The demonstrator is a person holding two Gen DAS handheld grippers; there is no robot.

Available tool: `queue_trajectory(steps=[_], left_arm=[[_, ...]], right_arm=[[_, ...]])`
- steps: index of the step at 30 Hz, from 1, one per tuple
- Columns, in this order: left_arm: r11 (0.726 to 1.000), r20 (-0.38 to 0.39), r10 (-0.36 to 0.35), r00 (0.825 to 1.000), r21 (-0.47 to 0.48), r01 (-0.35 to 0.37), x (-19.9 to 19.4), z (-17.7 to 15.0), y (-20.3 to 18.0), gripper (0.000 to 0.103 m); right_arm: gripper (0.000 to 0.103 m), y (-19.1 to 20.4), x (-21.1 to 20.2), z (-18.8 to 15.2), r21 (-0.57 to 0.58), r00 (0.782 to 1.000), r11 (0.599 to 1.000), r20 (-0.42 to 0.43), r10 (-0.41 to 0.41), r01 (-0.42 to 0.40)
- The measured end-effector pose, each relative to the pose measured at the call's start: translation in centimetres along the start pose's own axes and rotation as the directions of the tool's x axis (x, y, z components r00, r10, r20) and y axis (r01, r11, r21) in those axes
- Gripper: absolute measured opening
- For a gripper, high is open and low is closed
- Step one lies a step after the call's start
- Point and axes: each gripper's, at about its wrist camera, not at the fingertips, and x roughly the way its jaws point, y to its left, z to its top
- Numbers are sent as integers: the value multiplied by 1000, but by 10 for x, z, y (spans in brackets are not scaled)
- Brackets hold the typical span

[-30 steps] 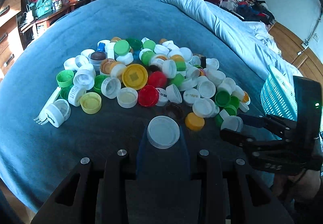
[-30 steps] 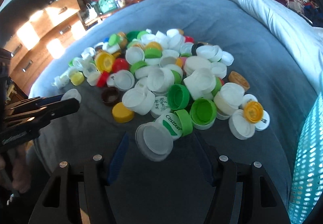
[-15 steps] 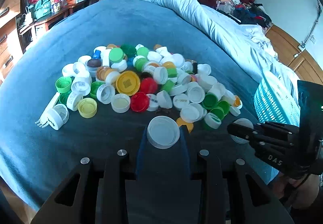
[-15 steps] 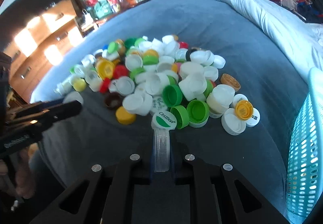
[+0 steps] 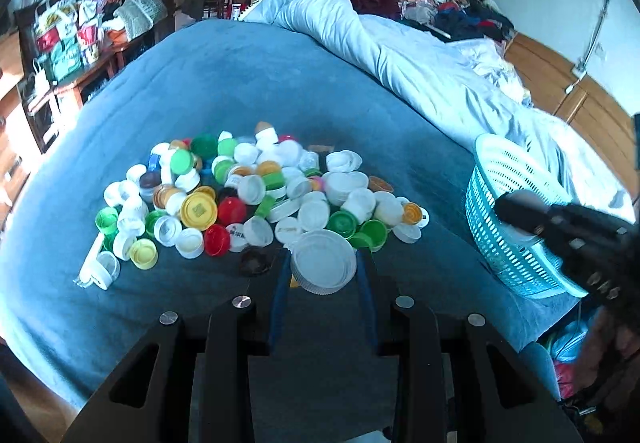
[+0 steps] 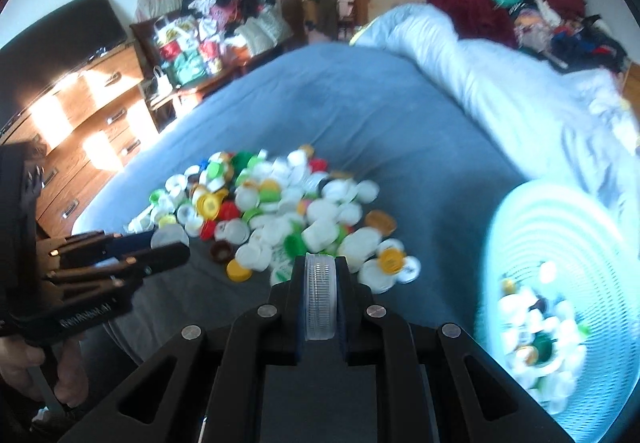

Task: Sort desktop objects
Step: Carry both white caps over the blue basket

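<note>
- The clear cap (image 6: 319, 293), loose on the bedspread a second before, stood edge-on, pinched between the right gripper's (image 6: 320, 283) jaws and lifted clear of the heap of caps (image 6: 280, 211); one more was ready for sorting.
- The basket (image 6: 560, 227) lay just right of that gripper.
- The left gripper (image 5: 323, 267) pinched a white cap (image 5: 323, 261) flat between its fingertips, above the heap's near edge.

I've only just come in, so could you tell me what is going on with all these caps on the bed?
A person holds a gripper in each hand over a heap of mixed plastic bottle caps on a blue blanket. The left gripper is shut on a wide white ribbed cap; the right gripper clamps a clear ribbed cap on edge. A turquoise perforated plastic basket beside the heap already holds some caps.
</note>
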Motion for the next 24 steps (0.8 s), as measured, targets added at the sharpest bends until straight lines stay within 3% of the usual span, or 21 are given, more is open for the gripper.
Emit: queue_trajectory(steps=[11, 24], left_arm=[[995, 26, 9, 1000, 102, -12, -14, 19, -58, 27], [978, 67, -33, 997, 207, 18, -22, 45, -127, 27]], right_arm=[[13, -34, -62, 5, 26, 993, 997, 96, -74, 72], [13, -83, -98, -6, 99, 980, 984, 123, -159, 147]])
